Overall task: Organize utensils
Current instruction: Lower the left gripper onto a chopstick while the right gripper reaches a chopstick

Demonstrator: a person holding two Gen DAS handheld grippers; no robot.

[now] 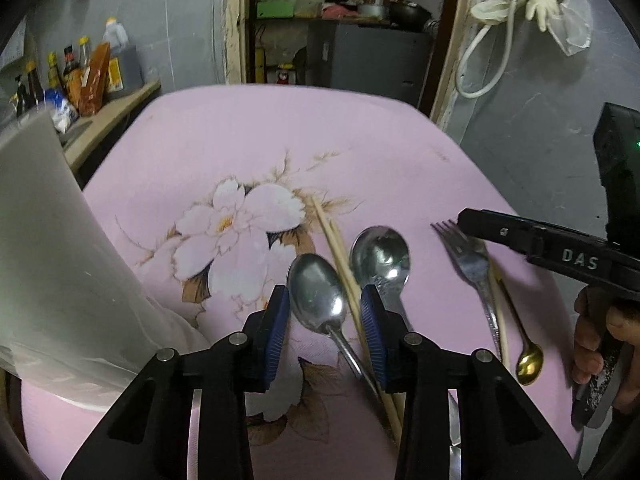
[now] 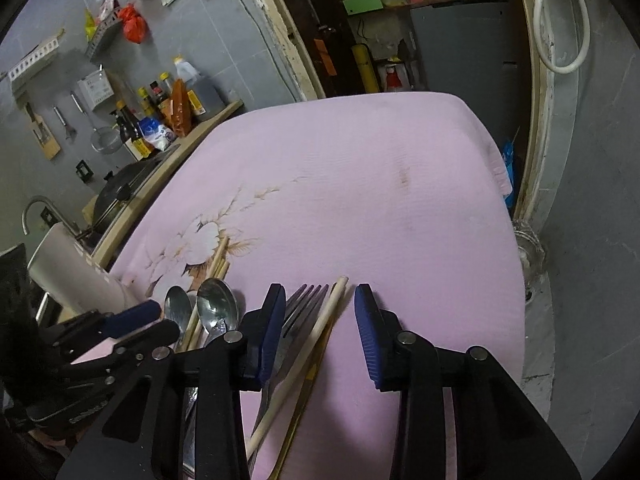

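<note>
Utensils lie on a pink flowered cloth (image 1: 248, 140). In the left wrist view my left gripper (image 1: 325, 312) is open, its blue pads either side of a steel spoon (image 1: 316, 300) and a pair of wooden chopsticks (image 1: 340, 256). A second steel spoon (image 1: 380, 256) lies just right of them. Further right lie a fork (image 1: 470, 260), a single chopstick (image 1: 498, 312) and a small gold spoon (image 1: 530, 364). In the right wrist view my right gripper (image 2: 320, 312) is open over the fork (image 2: 304, 300), the single chopstick (image 2: 316, 336) and the gold spoon's handle (image 2: 308, 400).
A white cylindrical holder (image 1: 52, 260) lies tilted at the cloth's left side; it also shows in the right wrist view (image 2: 76, 276). A counter with sauce bottles (image 2: 160, 120) runs along the left. A doorway with shelves (image 1: 340, 20) is behind the table.
</note>
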